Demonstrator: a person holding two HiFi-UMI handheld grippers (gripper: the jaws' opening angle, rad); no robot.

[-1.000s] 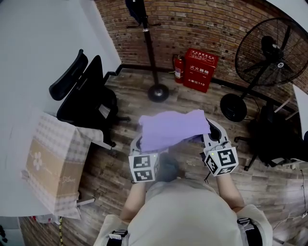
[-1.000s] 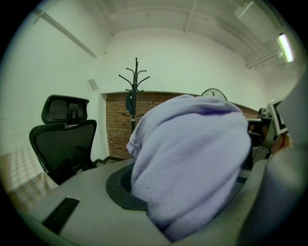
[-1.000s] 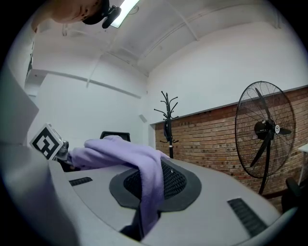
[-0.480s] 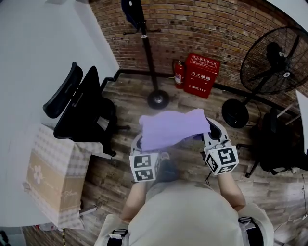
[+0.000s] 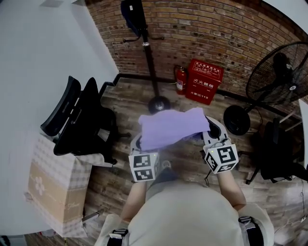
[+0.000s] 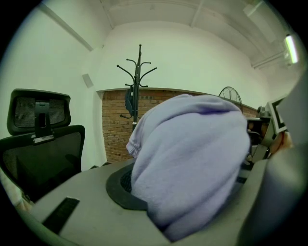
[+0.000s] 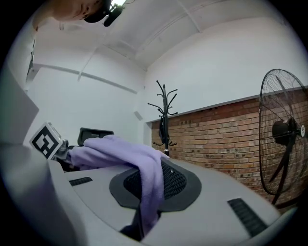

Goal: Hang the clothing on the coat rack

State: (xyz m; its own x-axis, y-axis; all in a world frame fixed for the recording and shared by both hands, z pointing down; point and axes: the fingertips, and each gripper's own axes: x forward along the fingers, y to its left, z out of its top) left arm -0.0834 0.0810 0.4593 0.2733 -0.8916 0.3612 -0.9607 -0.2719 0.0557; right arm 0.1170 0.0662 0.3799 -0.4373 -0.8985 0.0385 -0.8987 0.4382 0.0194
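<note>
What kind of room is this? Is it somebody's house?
Probably an office or workroom, not a home. There is a black office chair, a red fire-equipment box with an extinguisher by the brick wall, a big floor fan and a coat rack.

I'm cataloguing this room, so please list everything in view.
purple garment: one, lilac, held between both grippers
coat rack: one, black, by brick wall
dark garment: one, navy, atop the rack
red box: one, red, against the wall
fire extinguisher: one, red, beside the box
floor fan: one, black, far right
office chair: two, black, left and right
cardboard box: one, tan, lower left
left gripper: one, grey, jaws shut on purple garment
right gripper: one, grey, jaws shut on purple garment
</note>
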